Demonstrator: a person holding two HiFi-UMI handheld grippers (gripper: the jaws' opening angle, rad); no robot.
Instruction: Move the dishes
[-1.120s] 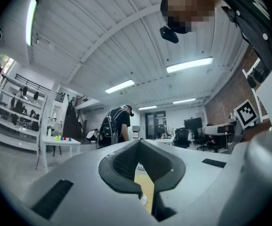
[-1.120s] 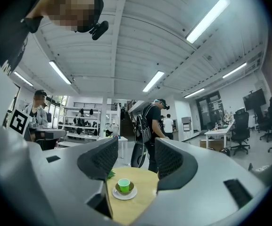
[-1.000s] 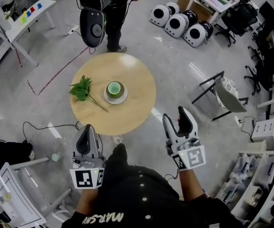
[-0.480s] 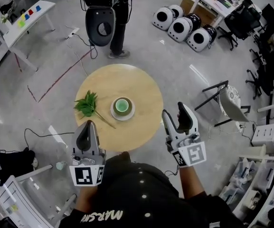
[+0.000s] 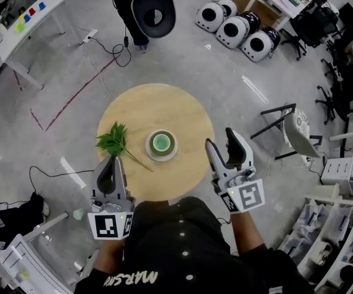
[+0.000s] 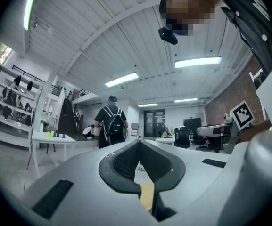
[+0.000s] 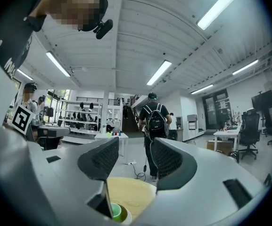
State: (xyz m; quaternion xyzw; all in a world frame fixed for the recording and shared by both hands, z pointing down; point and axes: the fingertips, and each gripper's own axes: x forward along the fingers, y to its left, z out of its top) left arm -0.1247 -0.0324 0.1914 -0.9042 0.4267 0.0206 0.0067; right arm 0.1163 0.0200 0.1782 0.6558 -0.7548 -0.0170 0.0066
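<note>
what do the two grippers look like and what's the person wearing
Both the left gripper and right gripper are pale grey shells with dark textured pads. Each carries a white cube printed with black square markers. The person wears a black top with small white dots.

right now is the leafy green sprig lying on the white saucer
No, the leafy green sprig lies on the bare top of the round wooden table beside the white saucer, which holds only a green cup.
</note>
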